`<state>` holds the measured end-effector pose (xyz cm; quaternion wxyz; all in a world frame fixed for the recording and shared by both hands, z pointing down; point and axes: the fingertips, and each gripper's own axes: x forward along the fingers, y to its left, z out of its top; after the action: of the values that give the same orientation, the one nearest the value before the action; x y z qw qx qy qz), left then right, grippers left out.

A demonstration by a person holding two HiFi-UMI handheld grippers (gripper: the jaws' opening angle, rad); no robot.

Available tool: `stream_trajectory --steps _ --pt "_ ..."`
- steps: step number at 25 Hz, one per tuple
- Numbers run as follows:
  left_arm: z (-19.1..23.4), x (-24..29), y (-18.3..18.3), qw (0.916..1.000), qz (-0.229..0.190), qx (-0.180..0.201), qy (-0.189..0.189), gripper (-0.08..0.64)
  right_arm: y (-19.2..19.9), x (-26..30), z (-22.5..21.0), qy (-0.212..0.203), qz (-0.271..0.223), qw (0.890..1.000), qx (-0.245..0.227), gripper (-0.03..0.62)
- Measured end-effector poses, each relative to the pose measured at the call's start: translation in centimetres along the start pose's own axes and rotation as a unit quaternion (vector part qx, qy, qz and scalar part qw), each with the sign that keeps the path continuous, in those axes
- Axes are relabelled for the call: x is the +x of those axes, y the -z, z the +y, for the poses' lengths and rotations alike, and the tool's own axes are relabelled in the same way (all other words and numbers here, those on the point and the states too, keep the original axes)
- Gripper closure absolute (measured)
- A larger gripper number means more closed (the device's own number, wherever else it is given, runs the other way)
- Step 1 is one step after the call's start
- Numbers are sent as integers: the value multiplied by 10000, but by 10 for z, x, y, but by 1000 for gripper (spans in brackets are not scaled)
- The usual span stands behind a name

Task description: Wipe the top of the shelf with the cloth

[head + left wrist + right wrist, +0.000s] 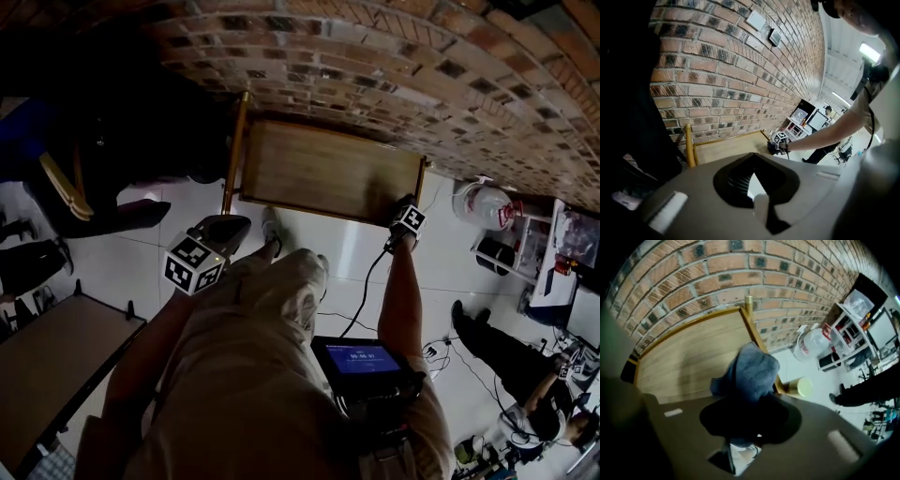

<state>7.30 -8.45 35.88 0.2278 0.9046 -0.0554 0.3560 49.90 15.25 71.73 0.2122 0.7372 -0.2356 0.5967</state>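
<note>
Your right gripper (746, 405) is clamped on the blue-grey cloth (750, 373), which bulges out bunched past the jaws. The cloth sits on the shelf (693, 357) at its near right corner, just beside the corner post with the pale round cap (801, 386). From the head view, that gripper (401, 217) is over the right end of the wooden top (319, 169), with its black cable (366, 291) trailing back along your arm.

Your left gripper (208, 246) hangs near you, off the shelf's near left corner and above the floor. Its jaws stand a little apart, with only a wedge of pale floor showing between them and nothing held (751, 186).

At your waist sits a device with a lit blue screen (361, 361).

Yellow rails edge the shelf top, and its far side is against a brick wall (375, 56). White floor tiles (356, 244) lie between you and the shelf. To the right stand a large clear water jug (483, 202) and a white rack (525, 248), both well apart from the cloth. Nearer on the right a person in dark clothes (506, 356) is on the floor. Another wooden table (47, 366) stands at near left.
</note>
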Motion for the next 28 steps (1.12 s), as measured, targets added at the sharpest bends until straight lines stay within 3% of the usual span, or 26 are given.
stream_trajectory --steps 3,5,7,9,11,13,16,23,25,28 --pt "-19 -8 -3 9994 -220 -50 -258 558 3 -11 1 -225 -130 9994 214 470" --pt "-27 -15 -5 9979 -408 -132 -493 558 -3 -26 26 -771 -543 9951 314 470" --pt "-38 -19 -2 9950 -606 -370 -698 558 -2 -55 59 -1330 -930 9868 -22 470" --pt "-56 -17 8 9915 -755 -688 -808 558 13 -93 81 -1796 -1264 9734 -657 471" --pt "-80 -12 18 9888 -835 -891 -856 558 44 -131 87 -2278 -1454 9565 -1102 469" --pt "-103 -6 19 9873 -932 -910 -910 558 77 -156 69 -2549 -1487 9468 -1284 469" --pt "-132 2 23 9862 -1032 -824 -996 558 121 -160 10 -2490 -1323 9508 -1284 469" --pt "-169 15 66 9900 -593 -630 -1116 558 201 -111 -170 -1403 -488 9875 -534 469" --pt "-168 16 83 9906 -404 -607 -1154 558 219 -105 -200 -1211 -366 9916 -278 469" --pt "-156 17 101 9904 -247 -588 -1224 558 243 -104 -213 -1169 -268 9928 -40 469"
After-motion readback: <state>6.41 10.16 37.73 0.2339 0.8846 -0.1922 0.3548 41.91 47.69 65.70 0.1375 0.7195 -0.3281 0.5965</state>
